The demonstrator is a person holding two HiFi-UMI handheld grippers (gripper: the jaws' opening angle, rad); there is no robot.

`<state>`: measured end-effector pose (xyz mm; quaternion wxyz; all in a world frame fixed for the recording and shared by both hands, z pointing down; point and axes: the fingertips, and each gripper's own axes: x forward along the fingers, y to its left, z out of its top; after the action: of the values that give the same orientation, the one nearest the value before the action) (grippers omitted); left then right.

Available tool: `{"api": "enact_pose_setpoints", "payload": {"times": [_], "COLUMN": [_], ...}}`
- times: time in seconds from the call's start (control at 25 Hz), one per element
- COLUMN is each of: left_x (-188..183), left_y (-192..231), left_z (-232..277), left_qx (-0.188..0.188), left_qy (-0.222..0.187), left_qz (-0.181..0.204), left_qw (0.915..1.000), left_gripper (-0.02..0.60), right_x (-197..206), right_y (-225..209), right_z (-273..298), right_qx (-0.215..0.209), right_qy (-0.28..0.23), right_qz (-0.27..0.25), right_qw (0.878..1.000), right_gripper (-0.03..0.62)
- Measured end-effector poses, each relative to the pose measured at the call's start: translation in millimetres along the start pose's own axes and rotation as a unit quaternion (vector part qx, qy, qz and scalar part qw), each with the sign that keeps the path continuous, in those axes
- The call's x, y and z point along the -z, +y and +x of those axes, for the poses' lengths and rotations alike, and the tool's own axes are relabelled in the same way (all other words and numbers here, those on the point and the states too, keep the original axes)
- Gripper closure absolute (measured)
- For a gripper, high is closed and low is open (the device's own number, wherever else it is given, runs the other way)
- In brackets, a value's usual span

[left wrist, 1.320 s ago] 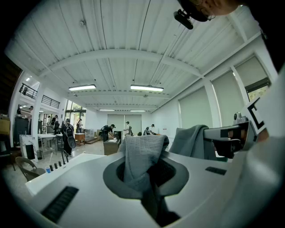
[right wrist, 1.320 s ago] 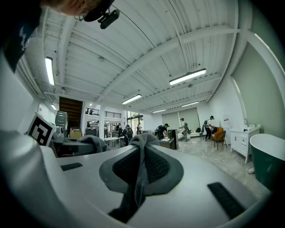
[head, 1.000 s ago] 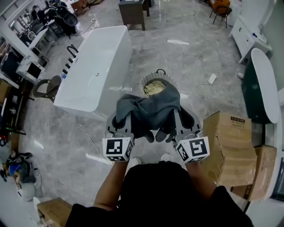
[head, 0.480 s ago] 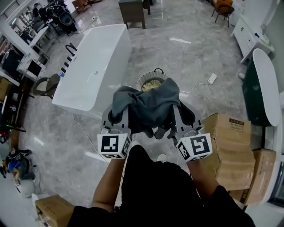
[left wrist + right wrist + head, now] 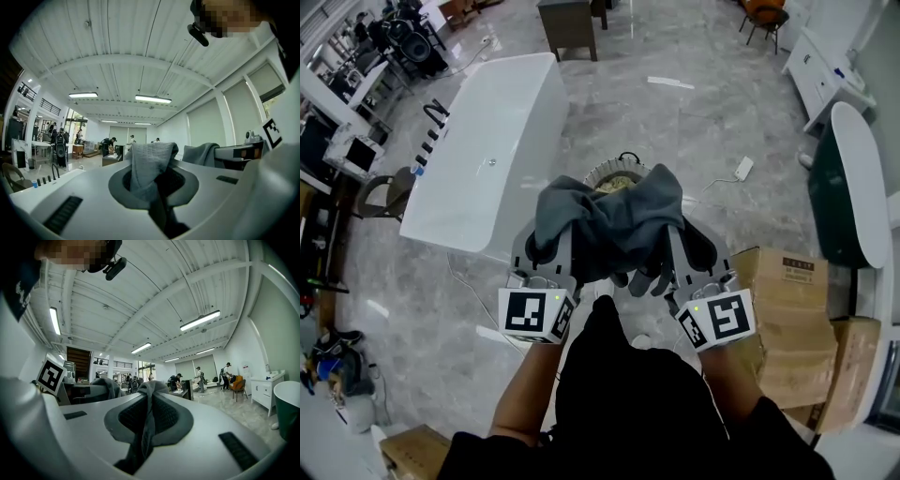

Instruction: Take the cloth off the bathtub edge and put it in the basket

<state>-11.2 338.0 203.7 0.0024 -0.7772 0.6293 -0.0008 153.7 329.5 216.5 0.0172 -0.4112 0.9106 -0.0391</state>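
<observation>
A dark grey cloth [image 5: 614, 225] hangs bunched in the air between both grippers, held level in front of the person. My left gripper [image 5: 546, 246] is shut on the cloth's left part [image 5: 149, 168], which bulges up between its jaws. My right gripper [image 5: 680, 246] is shut on the cloth's right part [image 5: 146, 418]. Just beyond and under the cloth stands the round basket [image 5: 614, 174] on the floor, with something pale inside; the cloth hides most of it. The white bathtub [image 5: 487, 155] lies at the left.
Cardboard boxes [image 5: 792, 323] are stacked close on the right. A dark green tub [image 5: 848, 187] stands at the far right, and a white cable with a socket strip [image 5: 744, 169] lies on the marble floor. A dark cabinet [image 5: 567, 23] stands behind. People work far back in the room.
Both grippers have carried the cloth forward and a little up, so it now covers more of the basket. The person has stepped ahead; the bathtub has slid lower left in the head view.
</observation>
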Motion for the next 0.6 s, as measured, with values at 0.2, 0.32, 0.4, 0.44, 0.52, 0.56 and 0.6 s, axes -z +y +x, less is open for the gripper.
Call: {"api": "enact_pose_setpoints", "payload": {"times": [0.2, 0.32, 0.4, 0.44, 0.52, 0.56, 0.6], "left_x": [8, 10, 13, 15, 17, 16, 16], "left_y": [23, 44, 57, 64, 77, 84, 91], "left_z": [46, 72, 90, 98, 112, 119, 125], "left_qx": [0.024, 0.028, 0.029, 0.031, 0.032, 0.033, 0.034], "left_qy": [0.001, 0.01, 0.019, 0.023, 0.024, 0.023, 0.023], "left_qz": [-0.027, -0.025, -0.015, -0.016, -0.024, -0.026, -0.026], "left_qw": [0.9993, 0.9993, 0.9993, 0.9991, 0.9989, 0.9989, 0.9988], "left_gripper": [0.538, 0.538, 0.538, 0.538, 0.538, 0.538, 0.538], "right_x": [3, 2, 2, 2, 1, 0, -1], "right_y": [-21, -30, -37, -39, -43, -44, -45], "right_z": [43, 74, 94, 104, 120, 129, 137], "right_qx": [0.01, 0.019, 0.027, 0.03, 0.035, 0.036, 0.037], "right_qy": [0.013, 0.018, 0.022, 0.024, 0.027, 0.028, 0.028], "right_qz": [0.004, 0.0, -0.007, -0.008, -0.007, -0.008, -0.009], "right_qw": [1.0, 1.0, 0.999, 0.999, 0.999, 0.999, 0.999], "right_gripper": [0.553, 0.553, 0.553, 0.553, 0.553, 0.553, 0.553]}}
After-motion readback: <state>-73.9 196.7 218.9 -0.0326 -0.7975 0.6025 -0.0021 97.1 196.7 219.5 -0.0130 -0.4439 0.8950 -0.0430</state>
